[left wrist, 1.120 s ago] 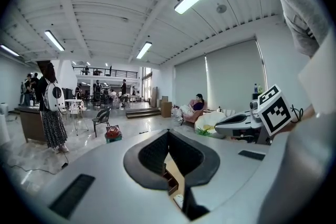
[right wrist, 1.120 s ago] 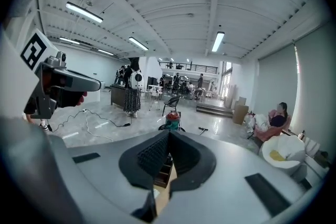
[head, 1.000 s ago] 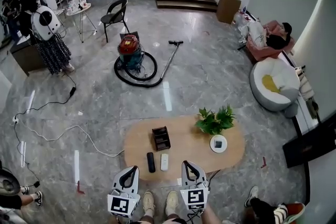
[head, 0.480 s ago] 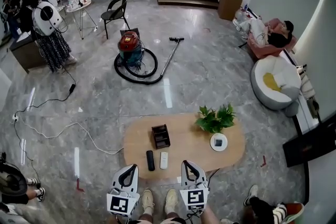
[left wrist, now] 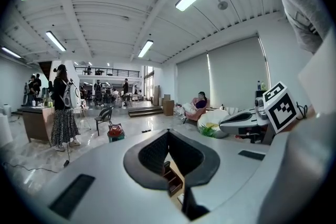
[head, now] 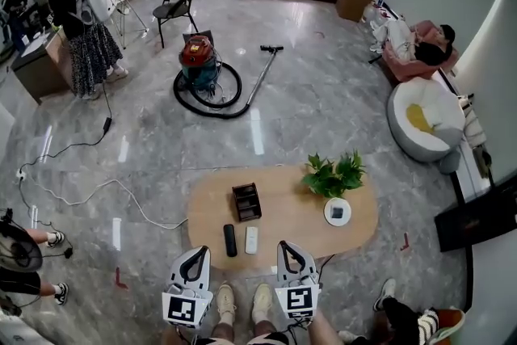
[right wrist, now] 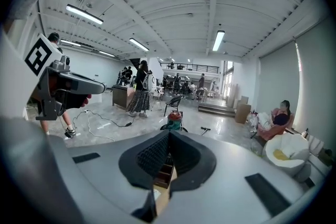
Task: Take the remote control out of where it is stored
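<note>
An oval wooden table (head: 283, 234) stands just in front of me. On it sit a dark open storage box (head: 246, 201) and, nearer to me, a black remote (head: 229, 239) beside a white remote (head: 251, 239), both lying flat outside the box. My left gripper (head: 199, 252) hovers at the table's near edge, below the black remote, jaws together and empty. My right gripper (head: 284, 246) is level with it, right of the white remote, also shut and empty. The box (left wrist: 170, 178) shows through the left gripper's (left wrist: 168, 134) jaws and likewise under the right gripper (right wrist: 169, 134).
A potted plant (head: 333, 174) and a white dish (head: 337, 212) sit on the table's right half. Beyond the table are a red vacuum cleaner (head: 199, 70) with hose, a black chair (head: 175, 10), floor cables (head: 81, 194), a white beanbag (head: 424, 121) and a person standing at the back left.
Both grippers have stayed at the table's near edge, shut. The view has tilted slightly, and the standing person at the back left has walked a little to the right.
</note>
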A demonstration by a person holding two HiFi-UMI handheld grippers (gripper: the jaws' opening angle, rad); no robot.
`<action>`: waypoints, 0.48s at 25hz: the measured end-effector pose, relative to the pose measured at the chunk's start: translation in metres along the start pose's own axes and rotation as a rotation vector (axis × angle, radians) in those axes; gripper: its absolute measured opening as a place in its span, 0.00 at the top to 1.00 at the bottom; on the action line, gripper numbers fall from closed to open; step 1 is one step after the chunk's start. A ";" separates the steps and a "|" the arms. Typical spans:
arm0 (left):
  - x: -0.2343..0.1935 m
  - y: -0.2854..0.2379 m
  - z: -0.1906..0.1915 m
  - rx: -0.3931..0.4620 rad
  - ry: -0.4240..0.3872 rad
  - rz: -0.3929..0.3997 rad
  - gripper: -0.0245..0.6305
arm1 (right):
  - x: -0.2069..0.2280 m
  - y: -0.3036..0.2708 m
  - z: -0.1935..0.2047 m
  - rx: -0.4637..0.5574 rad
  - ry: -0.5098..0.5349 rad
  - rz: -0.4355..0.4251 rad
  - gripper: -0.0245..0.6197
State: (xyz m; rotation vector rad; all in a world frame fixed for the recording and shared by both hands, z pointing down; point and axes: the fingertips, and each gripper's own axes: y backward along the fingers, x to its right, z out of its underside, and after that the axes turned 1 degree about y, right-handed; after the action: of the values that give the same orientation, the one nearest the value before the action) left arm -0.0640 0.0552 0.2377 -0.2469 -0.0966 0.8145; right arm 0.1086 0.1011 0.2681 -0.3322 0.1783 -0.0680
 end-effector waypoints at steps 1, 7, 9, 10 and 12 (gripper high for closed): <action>-0.003 -0.002 0.004 -0.004 0.005 -0.002 0.96 | -0.002 -0.003 0.003 -0.008 0.006 -0.012 0.95; -0.018 -0.014 0.029 -0.032 0.005 -0.026 0.96 | -0.005 -0.028 0.025 -0.016 0.050 -0.041 0.95; -0.023 -0.018 0.038 -0.034 0.016 -0.033 0.96 | -0.005 -0.040 0.034 -0.007 0.061 -0.043 0.95; -0.026 -0.020 0.042 -0.036 0.017 -0.036 0.96 | -0.005 -0.045 0.038 -0.008 0.065 -0.046 0.95; -0.032 -0.025 0.050 -0.039 0.004 -0.041 0.96 | -0.006 -0.054 0.049 -0.019 0.074 -0.051 0.95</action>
State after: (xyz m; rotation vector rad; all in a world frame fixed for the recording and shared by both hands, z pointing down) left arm -0.0776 0.0245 0.2928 -0.2826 -0.1139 0.7720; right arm 0.1096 0.0662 0.3323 -0.3533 0.2434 -0.1295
